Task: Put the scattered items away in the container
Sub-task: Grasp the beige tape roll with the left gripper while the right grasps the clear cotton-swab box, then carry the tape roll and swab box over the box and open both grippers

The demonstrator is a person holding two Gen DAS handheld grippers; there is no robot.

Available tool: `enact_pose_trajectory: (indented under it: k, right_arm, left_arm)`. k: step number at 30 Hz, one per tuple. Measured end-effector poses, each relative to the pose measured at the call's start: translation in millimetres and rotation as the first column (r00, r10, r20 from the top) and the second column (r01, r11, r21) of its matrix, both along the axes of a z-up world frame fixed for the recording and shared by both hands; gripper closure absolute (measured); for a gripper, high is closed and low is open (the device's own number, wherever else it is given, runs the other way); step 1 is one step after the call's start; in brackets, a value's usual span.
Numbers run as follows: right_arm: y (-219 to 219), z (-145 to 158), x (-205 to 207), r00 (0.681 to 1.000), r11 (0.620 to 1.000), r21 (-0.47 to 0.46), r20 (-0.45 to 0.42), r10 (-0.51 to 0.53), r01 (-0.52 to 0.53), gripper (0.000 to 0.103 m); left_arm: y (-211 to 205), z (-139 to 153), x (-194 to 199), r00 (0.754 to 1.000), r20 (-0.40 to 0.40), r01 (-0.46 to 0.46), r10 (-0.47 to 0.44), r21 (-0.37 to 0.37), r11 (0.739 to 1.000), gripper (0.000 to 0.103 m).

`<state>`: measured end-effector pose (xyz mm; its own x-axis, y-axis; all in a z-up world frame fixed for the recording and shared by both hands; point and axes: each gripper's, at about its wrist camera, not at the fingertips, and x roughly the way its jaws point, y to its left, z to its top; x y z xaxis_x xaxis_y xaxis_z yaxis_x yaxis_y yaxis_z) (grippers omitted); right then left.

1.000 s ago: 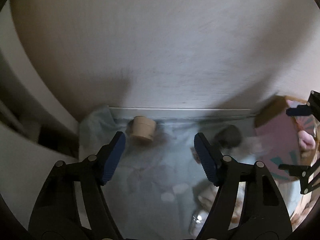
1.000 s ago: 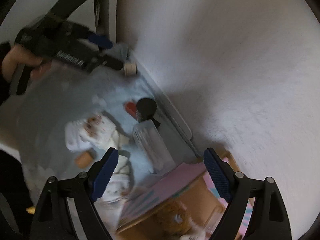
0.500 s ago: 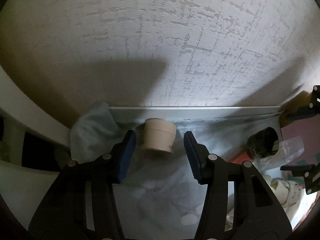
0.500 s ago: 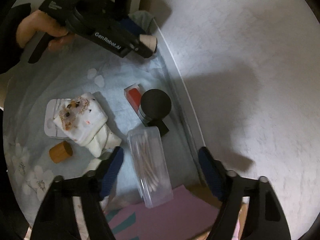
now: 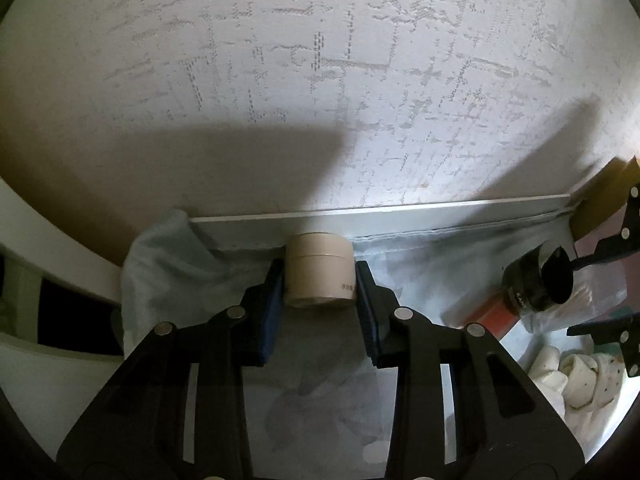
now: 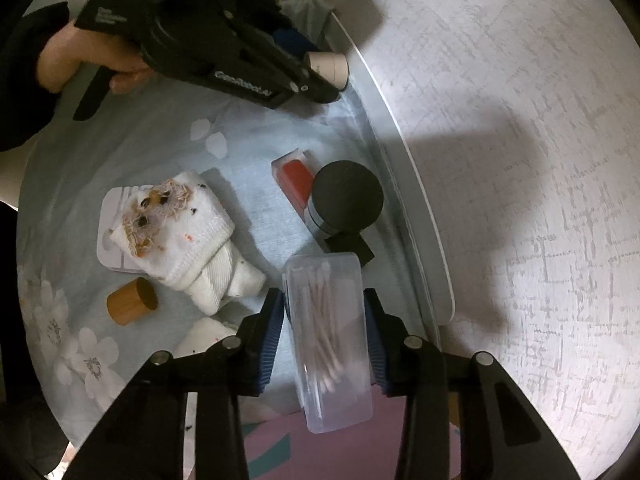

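Note:
My left gripper [image 5: 319, 276] is shut on a small beige jar [image 5: 319, 270] that stands at the table's far edge by the wall; the jar also shows in the right wrist view [image 6: 328, 67]. My right gripper [image 6: 325, 316] has its blue pads against both long sides of a clear box of cotton swabs [image 6: 326, 336], whose near end overlaps the pink lid of a cardboard box [image 6: 280, 440]. A black-capped jar [image 6: 346, 200], a red-filled clear case [image 6: 294, 176], rolled white socks [image 6: 188, 232] and a wooden cap [image 6: 134, 306] lie on the blue floral cloth.
A textured white wall [image 5: 320, 80] runs along the table's far edge behind a pale rim [image 5: 380, 216]. A white ridged tray [image 6: 110, 236] lies under the socks. The person's left hand [image 6: 84, 62] holds the left gripper.
The left gripper moved forward and closed on the beige jar. The right gripper came down over the cotton swab box and closed on its sides.

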<state>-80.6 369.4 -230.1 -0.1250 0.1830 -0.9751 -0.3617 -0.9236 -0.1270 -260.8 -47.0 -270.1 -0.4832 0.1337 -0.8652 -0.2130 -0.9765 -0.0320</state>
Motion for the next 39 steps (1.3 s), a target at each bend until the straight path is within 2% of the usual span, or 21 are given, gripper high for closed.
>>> enact_pose_trajectory:
  k: [5, 9, 13, 17, 21, 27, 30, 36, 39]
  right_arm:
    - [-8, 6, 5, 1.000, 1.000, 0.011, -0.013, -0.007, 0.007, 0.071]
    - [-11, 21, 10, 0.999, 0.999, 0.024, -0.036, -0.027, 0.028, 0.073]
    - [-5, 48, 17, 0.990, 0.994, 0.003, -0.088, -0.112, 0.113, 0.073]
    - [6, 89, 30, 0.958, 0.973, -0.051, -0.172, -0.229, 0.223, 0.073]
    - [17, 121, 29, 0.934, 0.957, -0.080, -0.212, -0.289, 0.278, 0.074]
    - [0, 168, 75, 0.900, 0.934, -0.099, -0.252, -0.356, 0.342, 0.074]
    - [-9, 182, 101, 0.890, 0.926, -0.086, -0.255, -0.377, 0.368, 0.074]
    - [-27, 182, 174, 0.861, 0.891, -0.067, -0.234, -0.451, 0.449, 0.074]
    - [-27, 163, 203, 0.847, 0.874, -0.051, -0.224, -0.482, 0.484, 0.074]
  left_arm:
    - [-1, 8, 7, 1.000, -0.005, -0.013, 0.014, 0.036, 0.999, 0.073]
    - [1, 29, 18, 1.000, -0.022, -0.016, 0.017, 0.051, 0.999, 0.073]
    - [4, 69, 34, 0.998, -0.057, -0.015, 0.019, 0.070, 0.997, 0.073]
    - [10, 103, 45, 0.998, -0.067, -0.006, 0.012, 0.085, 0.996, 0.073]
    - [26, 140, 61, 0.995, -0.102, 0.001, 0.009, 0.100, 0.995, 0.073]
    - [79, 182, 91, 0.988, -0.144, 0.065, -0.048, 0.117, 0.991, 0.073]
    - [115, 191, 104, 0.985, -0.148, 0.108, -0.089, 0.124, 0.986, 0.073]
    - [201, 188, 126, 0.978, -0.127, 0.186, -0.167, 0.153, 0.971, 0.073]
    - [235, 180, 124, 0.975, -0.108, 0.212, -0.196, 0.155, 0.965, 0.073]
